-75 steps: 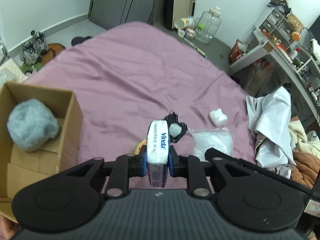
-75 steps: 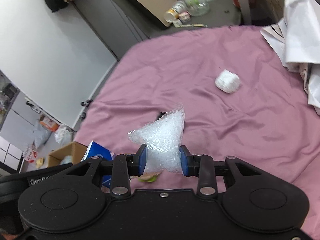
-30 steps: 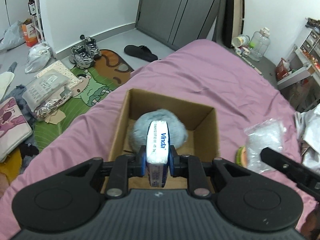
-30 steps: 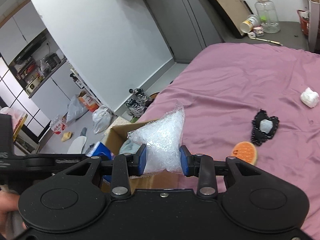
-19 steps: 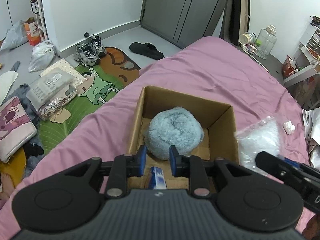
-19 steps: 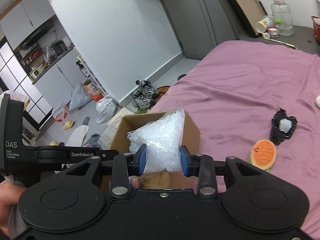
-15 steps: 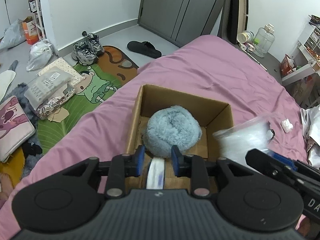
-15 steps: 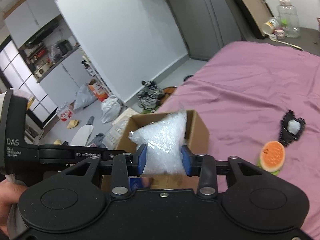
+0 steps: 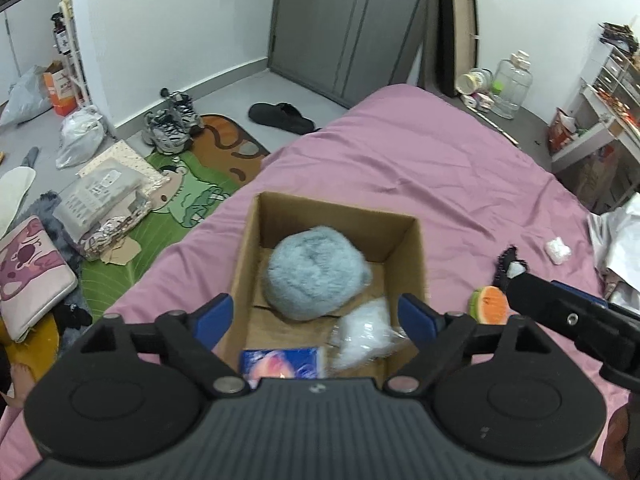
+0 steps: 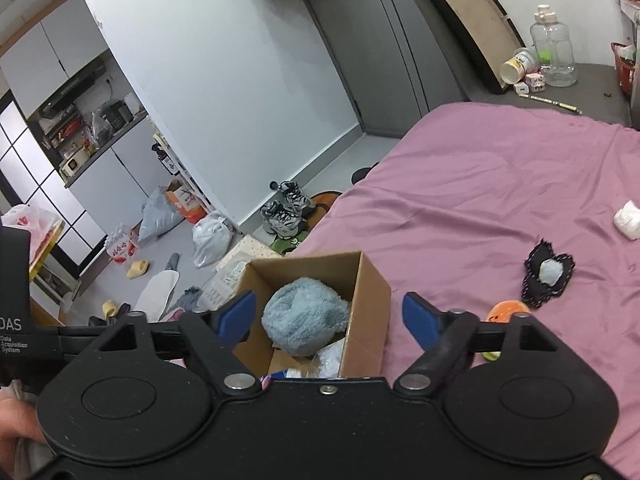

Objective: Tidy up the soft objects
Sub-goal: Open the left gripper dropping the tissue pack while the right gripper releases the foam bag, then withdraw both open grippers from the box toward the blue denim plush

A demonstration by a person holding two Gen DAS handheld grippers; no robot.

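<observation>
Left wrist view: both tools, left tool (image 9: 316,316) and right tool (image 10: 330,318), just opening empty, tissue pack (image 9: 280,363) and bubble-wrap bag (image 9: 366,332) lying in cardboard box (image 9: 418,264); orange toy (image 9: 490,300) still waiting on bed (image 9: 440,168).

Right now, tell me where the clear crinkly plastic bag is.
In the left wrist view the clear crinkly plastic bag lies inside the brown cardboard box, at its near right corner, between the fluffy grey-blue ball and the blue tissue pack.

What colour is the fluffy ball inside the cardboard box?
Pale grey-blue. The fluffy ball sits in the cardboard box, clearest in the left wrist view.
</observation>
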